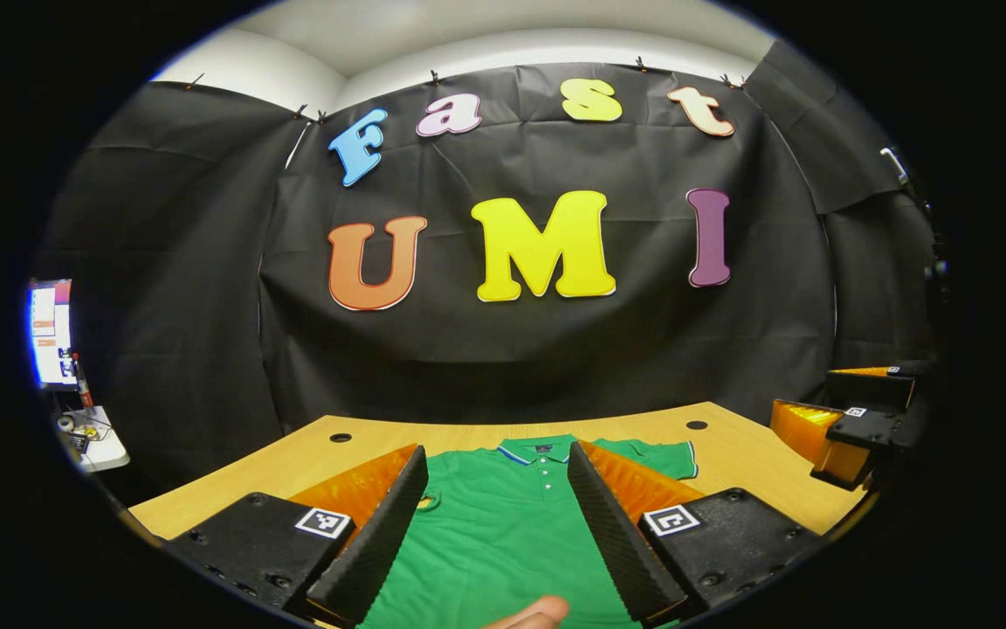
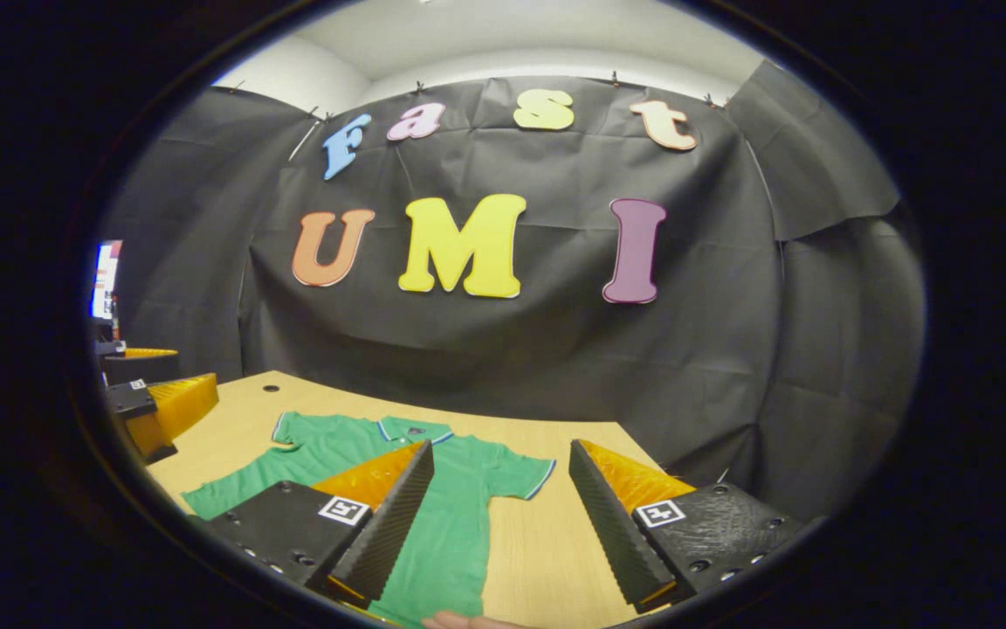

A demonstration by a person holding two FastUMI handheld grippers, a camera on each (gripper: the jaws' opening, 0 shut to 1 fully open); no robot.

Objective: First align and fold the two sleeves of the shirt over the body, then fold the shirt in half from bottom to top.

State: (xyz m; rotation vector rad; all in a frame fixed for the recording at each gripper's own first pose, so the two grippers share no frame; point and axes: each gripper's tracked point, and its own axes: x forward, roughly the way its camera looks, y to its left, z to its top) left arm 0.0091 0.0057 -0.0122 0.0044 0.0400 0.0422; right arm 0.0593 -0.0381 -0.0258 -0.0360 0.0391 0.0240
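We see the green shirt (image 1: 503, 524) flat on the table (image 1: 730, 459), both sleeves spread, beneath the left gripper (image 1: 497, 515); the right gripper (image 2: 500, 511) hangs over its sleeve edge and bare wood, all 4 fingers spread apart.

The left gripper (image 1: 496, 524), at the bottom of the left gripper view, has two wedge-shaped fingers with ribbed inner faces, set on dark textured blocks with round screw recesses. Each block carries a small square black-and-white marker. The right gripper (image 2: 500, 515) is built the same way. A bare fingertip (image 1: 534, 613) shows at the bottom edge.
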